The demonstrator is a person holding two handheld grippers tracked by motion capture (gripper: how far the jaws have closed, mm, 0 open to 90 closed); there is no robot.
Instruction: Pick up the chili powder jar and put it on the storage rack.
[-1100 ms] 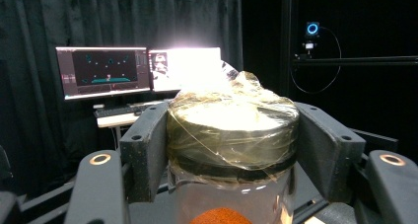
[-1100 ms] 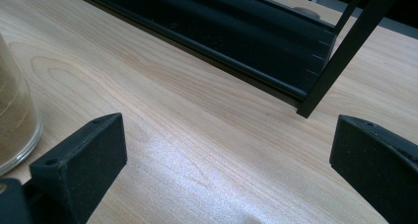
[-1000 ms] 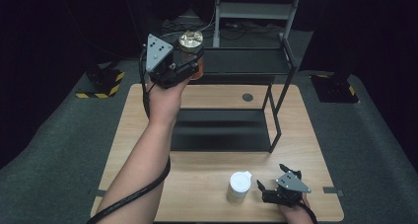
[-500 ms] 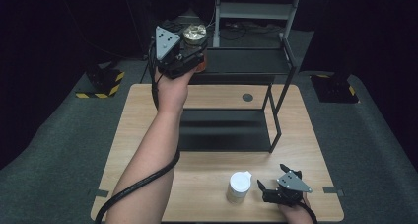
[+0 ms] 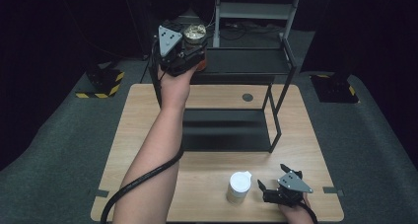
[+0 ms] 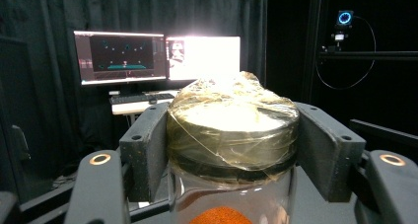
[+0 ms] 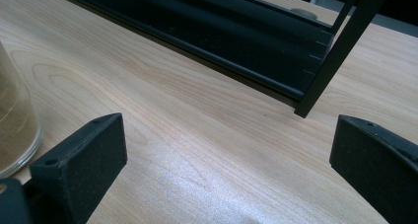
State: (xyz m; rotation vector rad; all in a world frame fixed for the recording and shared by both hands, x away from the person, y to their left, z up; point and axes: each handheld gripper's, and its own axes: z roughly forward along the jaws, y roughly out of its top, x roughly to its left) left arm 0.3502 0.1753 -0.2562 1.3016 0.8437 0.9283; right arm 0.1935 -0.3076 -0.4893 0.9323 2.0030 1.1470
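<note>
We see a clear glass jar with a round lid wrapped in crinkled, glossy plastic film and an orange-brown fill visible low in the glass. The left gripper clamps it just below the lid, one flat matte-black jaw pressed on each side. In the high view the jar is held upright at the left end of the upper tier of a black metal shelf rack; we cannot tell whether its base touches the tier. The rack stands on a light wood-grain table. Near the table's front edge stands a second glass jar with a white lid, and just beside it the right gripper rests on the table, its jaws spread wide with only bare wood between them
</note>
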